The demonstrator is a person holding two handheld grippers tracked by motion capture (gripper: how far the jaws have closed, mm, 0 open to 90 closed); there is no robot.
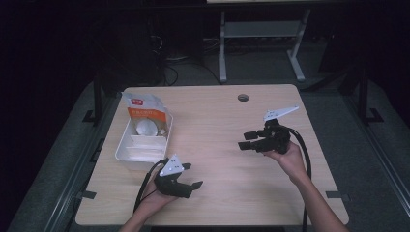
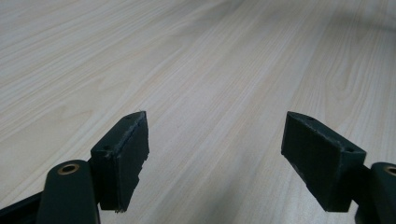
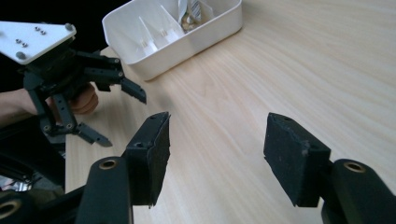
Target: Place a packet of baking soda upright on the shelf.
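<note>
Hovering right gripper (image 1: 247, 140), left gripper (image 1: 189, 175), fingers apart, white tray (image 1: 126, 153) well left.

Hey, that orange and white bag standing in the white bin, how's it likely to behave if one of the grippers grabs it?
The bag looks like thin, crinkled film, so it would probably crumple and flop rather than hold its shape. It seems light for its size. It stands at the far end of the white bin, so a pull on its top may tip it.

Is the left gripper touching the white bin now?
Apart. In the right gripper view, bare table lies between the left gripper and the white bin; its jaws are open and empty.
</note>
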